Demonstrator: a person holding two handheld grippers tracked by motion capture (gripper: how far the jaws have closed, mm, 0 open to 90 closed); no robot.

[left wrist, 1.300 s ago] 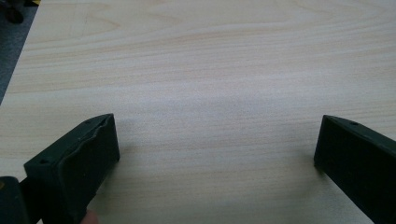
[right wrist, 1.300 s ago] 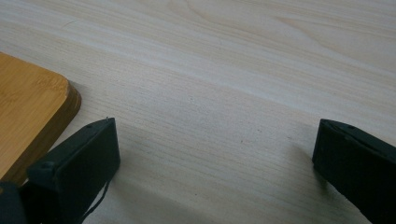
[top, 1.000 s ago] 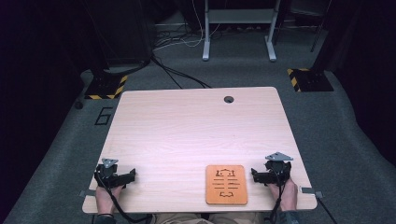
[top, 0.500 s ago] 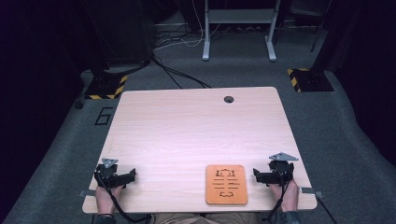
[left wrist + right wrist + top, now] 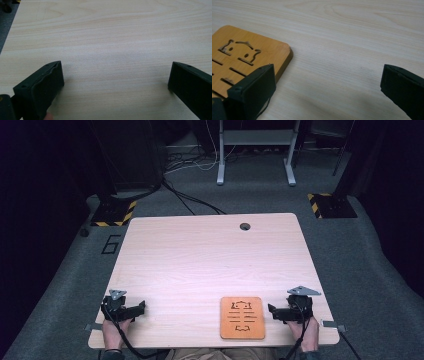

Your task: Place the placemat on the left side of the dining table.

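Note:
An orange wooden board (image 5: 242, 317) with cut-out slots lies flat near the front edge of the light wood table (image 5: 210, 265). Just right of it, my right gripper (image 5: 290, 311) rests on the table, held by a hand. In the right gripper view its jaws (image 5: 328, 82) stand wide apart with nothing between them, and the board's rounded corner (image 5: 249, 55) lies behind the left jaw. At the front left corner my left gripper (image 5: 124, 309) rests in the other hand. It is also open (image 5: 116, 80), over bare wood.
A dark round cable hole (image 5: 245, 226) sits near the table's far edge. Cables run over the grey carpet beyond the table, between yellow-and-black striped stand bases (image 5: 114, 213) (image 5: 332, 205). A white desk frame (image 5: 255, 150) stands farther back.
The right gripper has shifted slightly to the right, away from the board. The left gripper and the board have stayed put.

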